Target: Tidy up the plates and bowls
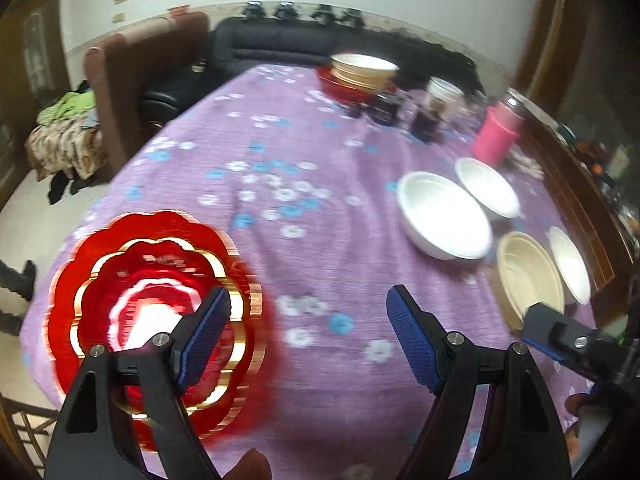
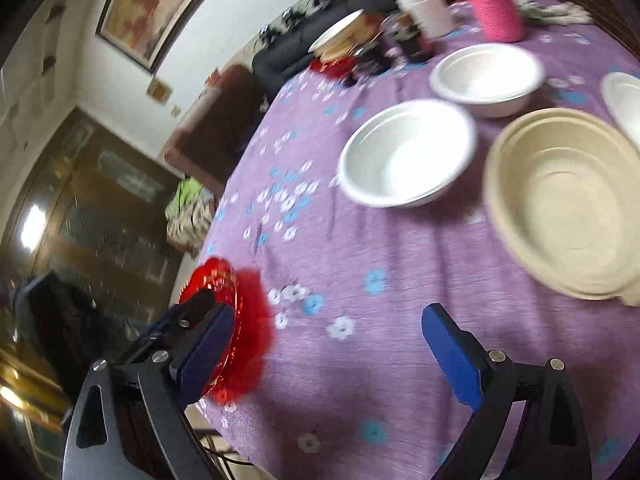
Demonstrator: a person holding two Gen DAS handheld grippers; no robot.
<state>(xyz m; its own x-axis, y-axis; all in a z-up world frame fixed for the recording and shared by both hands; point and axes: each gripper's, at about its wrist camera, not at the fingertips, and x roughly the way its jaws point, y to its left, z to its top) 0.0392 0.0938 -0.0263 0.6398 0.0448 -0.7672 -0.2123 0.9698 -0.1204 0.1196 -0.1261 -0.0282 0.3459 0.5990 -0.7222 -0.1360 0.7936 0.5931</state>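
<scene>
The counter (image 1: pixel 280 240), under a purple cloth printed with blue and white flowers, fills most of both views. In the left wrist view a stack of red scalloped plates with gold edging (image 1: pixel 156 308) lies flat at the lower left of the frame, near the counter's edge, blurred. In the right wrist view the same red plates (image 2: pixel 240 320) sit at the lower left.

A beige bowl (image 2: pixel 560 204) rests at the right of the right wrist view; a white bowl (image 2: pixel 408 152) stands just beside it toward centre, and a second white bowl (image 2: pixel 488 76) lies above that. A third white dish (image 2: pixel 624 100) is cut by the right edge. At the top of the frame a pink cup (image 2: pixel 496 4) stands among jars, with a further stack of bowls on a red plate (image 2: pixel 344 44) to their left.

The left gripper (image 1: pixel 308 336) has its jaws released, only cloth between them. The right gripper (image 2: pixel 328 352) likewise stands wide apart and holds nothing.
</scene>
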